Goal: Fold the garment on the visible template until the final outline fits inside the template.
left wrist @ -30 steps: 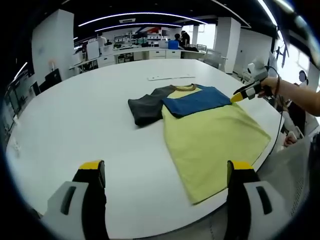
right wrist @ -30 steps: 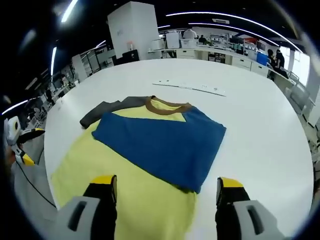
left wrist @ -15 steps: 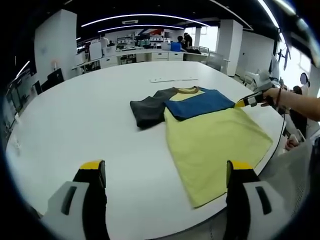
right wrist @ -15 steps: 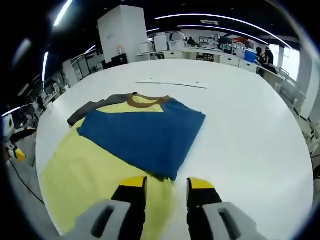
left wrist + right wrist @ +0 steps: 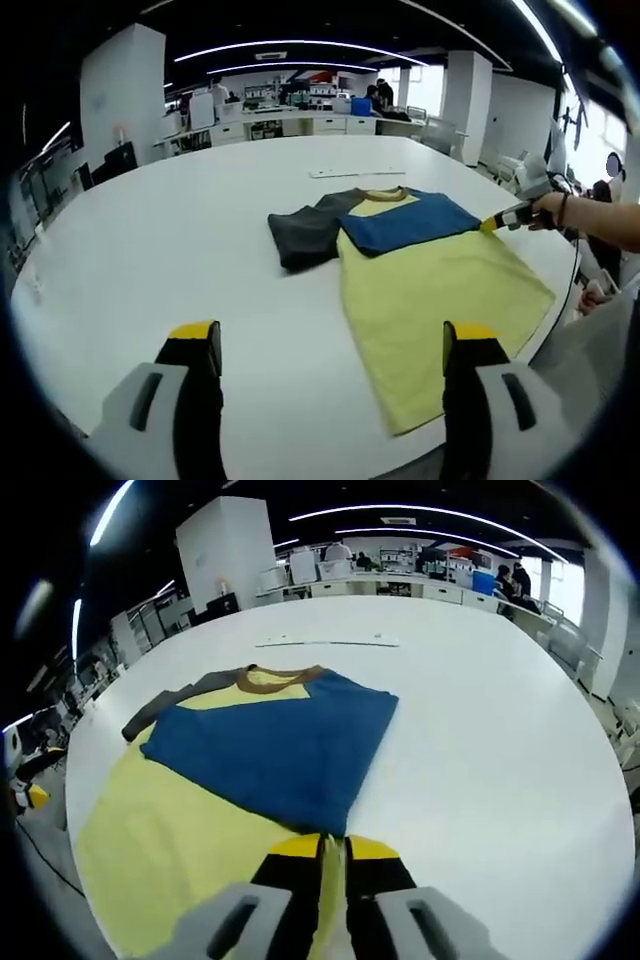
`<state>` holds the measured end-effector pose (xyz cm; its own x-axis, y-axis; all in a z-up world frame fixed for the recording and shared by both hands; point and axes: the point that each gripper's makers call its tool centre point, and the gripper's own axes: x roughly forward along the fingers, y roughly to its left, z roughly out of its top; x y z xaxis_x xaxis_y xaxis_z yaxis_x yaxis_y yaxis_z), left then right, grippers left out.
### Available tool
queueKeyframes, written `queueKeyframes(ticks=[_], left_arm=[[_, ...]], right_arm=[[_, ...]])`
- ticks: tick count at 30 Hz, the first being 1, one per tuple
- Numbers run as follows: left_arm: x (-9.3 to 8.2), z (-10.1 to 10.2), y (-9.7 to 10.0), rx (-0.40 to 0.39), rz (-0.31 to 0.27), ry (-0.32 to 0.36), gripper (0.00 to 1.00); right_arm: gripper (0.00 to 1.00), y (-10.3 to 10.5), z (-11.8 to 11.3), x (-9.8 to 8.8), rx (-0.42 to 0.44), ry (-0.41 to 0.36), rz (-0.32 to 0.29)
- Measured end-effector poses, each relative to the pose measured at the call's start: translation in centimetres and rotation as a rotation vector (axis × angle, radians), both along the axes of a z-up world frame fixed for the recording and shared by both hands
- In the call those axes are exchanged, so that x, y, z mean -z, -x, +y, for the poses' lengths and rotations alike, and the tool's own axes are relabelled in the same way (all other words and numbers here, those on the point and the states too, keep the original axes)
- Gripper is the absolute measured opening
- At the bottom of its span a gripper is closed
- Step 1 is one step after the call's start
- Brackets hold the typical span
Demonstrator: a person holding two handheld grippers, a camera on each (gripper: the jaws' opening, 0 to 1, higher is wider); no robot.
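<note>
Left gripper [image 5: 325,365] grey with black jaws, yellow tips, right gripper [image 5: 333,852] alike

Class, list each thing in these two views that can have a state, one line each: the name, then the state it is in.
T-shirt: spread flat on the white table, blue sleeve folded across the chest, grey sleeve lying out to the side.
Right gripper: jaws shut on the T-shirt's edge near the blue sleeve.
Left gripper: jaws wide open, holding nothing, short of the T-shirt.
</note>
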<state>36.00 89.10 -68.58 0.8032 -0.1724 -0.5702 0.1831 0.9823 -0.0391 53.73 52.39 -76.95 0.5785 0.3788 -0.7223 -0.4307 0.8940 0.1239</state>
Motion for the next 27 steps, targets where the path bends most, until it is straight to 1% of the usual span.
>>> queueKeyframes(ticks=[4, 6, 9, 12, 14, 20, 22, 27], left_arm=[[-0.1, 0.1, -0.3, -0.006, -0.003, -0.008, 0.85], [-0.1, 0.3, -0.4, -0.016, -0.005, -0.008, 0.83], [0.0, 0.5, -0.6, -0.028, -0.002, -0.015, 0.80], [0.2, 0.4, -0.8, -0.032, -0.003, -0.017, 0.76], [0.1, 0.4, -1.1, -0.045, -0.023, -0.001, 0.74], [0.6, 0.7, -1.9, -0.059, -0.033, -0.003, 0.67], [0.6, 0.7, -2.3, -0.058, -0.039, -0.007, 0.64], [1.2, 0.9, -3.5, -0.043, -0.029, -0.039, 0.53]], right_arm=[[0.01, -0.3, -0.6, 0.2, 0.032, 0.015, -0.004], [0.00, -0.3, -0.5, 0.2, 0.032, 0.015, -0.001], [0.00, -0.4, -0.6, 0.2, 0.022, 0.038, -0.005], [0.00, -0.7, -1.0, 0.1, 0.031, 0.048, -0.007], [0.00, -0.9, -1.4, 0.2, 0.038, 0.044, -0.002], [0.00, -1.3, -2.4, 0.1, 0.038, 0.065, 0.009], [0.00, -1.4, -2.8, 0.1, 0.041, 0.068, 0.010], [0.00, -1.8, -3.5, 0.1, 0.043, 0.072, 0.013]])
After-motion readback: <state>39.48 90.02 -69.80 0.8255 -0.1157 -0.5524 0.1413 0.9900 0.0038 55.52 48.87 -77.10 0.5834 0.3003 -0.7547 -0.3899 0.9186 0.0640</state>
